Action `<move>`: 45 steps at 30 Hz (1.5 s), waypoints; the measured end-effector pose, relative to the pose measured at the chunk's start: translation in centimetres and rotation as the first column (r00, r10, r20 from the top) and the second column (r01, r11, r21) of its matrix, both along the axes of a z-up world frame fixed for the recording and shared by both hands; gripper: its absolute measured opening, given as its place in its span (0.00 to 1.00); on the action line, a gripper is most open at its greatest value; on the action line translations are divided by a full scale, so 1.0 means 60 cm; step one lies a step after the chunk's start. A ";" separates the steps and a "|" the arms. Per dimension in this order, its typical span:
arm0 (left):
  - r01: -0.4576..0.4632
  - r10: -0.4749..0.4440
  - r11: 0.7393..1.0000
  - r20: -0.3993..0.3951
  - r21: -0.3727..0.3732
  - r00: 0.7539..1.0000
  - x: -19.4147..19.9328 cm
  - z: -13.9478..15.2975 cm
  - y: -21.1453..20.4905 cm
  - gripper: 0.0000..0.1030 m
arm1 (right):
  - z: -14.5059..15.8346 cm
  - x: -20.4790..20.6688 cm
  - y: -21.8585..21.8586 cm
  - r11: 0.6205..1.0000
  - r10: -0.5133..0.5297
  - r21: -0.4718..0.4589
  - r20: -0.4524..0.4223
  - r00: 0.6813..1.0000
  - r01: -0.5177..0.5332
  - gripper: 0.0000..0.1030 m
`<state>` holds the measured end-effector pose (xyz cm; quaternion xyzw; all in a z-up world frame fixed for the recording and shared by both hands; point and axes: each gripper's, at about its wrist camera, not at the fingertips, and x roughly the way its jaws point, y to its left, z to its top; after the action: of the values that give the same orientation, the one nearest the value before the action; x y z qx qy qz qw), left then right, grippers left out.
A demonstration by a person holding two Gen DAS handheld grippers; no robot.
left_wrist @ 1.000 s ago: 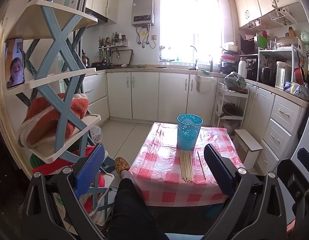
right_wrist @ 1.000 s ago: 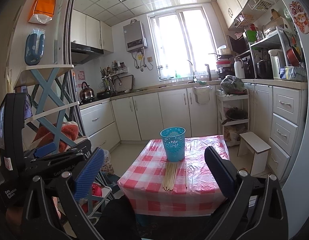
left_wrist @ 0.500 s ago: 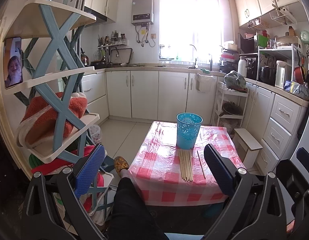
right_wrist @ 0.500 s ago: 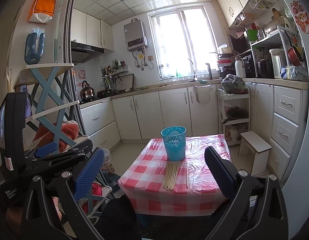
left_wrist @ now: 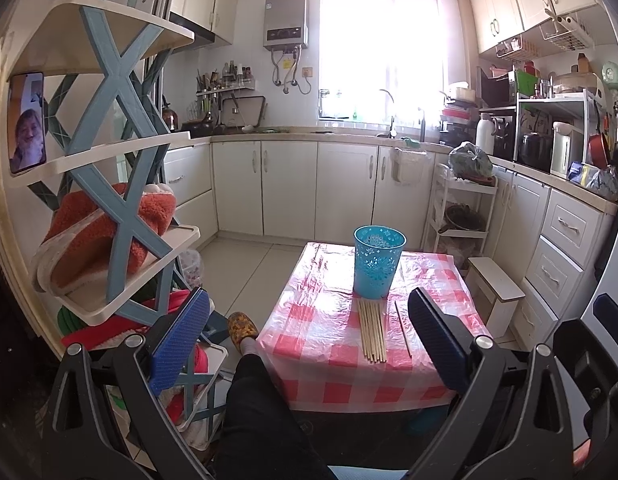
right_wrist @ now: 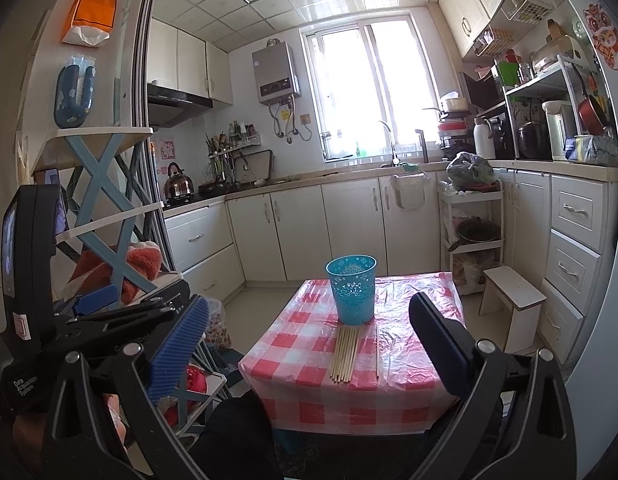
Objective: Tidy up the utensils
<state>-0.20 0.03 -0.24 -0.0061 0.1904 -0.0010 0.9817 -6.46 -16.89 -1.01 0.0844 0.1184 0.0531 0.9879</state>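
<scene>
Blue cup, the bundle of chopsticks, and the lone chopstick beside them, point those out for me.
blue cup [left_wrist: 376,265], left wrist view, front wall.
bundle of chopsticks [left_wrist: 372,330], left wrist view, mid-length.
lone chopstick [right_wrist: 376,350], right wrist view, mid-shaft.

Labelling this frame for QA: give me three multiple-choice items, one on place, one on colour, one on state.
1. Where does the bundle of pale wooden chopsticks lie?
A. Inside the cup
B. On the red-and-white checked tablecloth, on the near side of the cup
C. On the floor

2. What colour is the perforated plastic cup?
A. Turquoise blue
B. Yellow
C. Black

3. How do the left gripper and right gripper stand?
A. Both shut on chopsticks
B. One holds the cup
C. Both open, holding nothing

Key: 1 B, the sticks lie flat on the cloth in front of the cup's base; 2 A, both views show it turquoise; 3 C, the jaws of each are spread wide, well short of the table.
</scene>
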 end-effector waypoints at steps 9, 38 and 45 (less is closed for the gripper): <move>0.025 -0.026 1.000 -0.073 -0.018 0.997 0.097 -0.038 0.010 0.93 | -0.043 0.106 -0.019 1.000 -0.009 -0.025 -0.087 0.996 0.007 0.93; 0.106 -0.132 0.991 -0.608 -0.079 0.783 0.638 -0.423 -0.121 0.74 | -0.437 0.660 -0.134 0.998 -0.022 -0.058 -0.660 0.751 -0.021 0.10; 0.099 -0.100 0.994 -0.656 -0.038 0.748 0.683 -0.467 -0.153 0.71 | -0.441 0.658 -0.155 0.999 0.030 -0.009 -0.645 0.763 -0.046 0.09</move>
<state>40.80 -9.13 -28.26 0.0037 0.5229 -0.0512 0.8508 33.01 -26.18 -27.44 0.0831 0.4529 0.0395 0.8868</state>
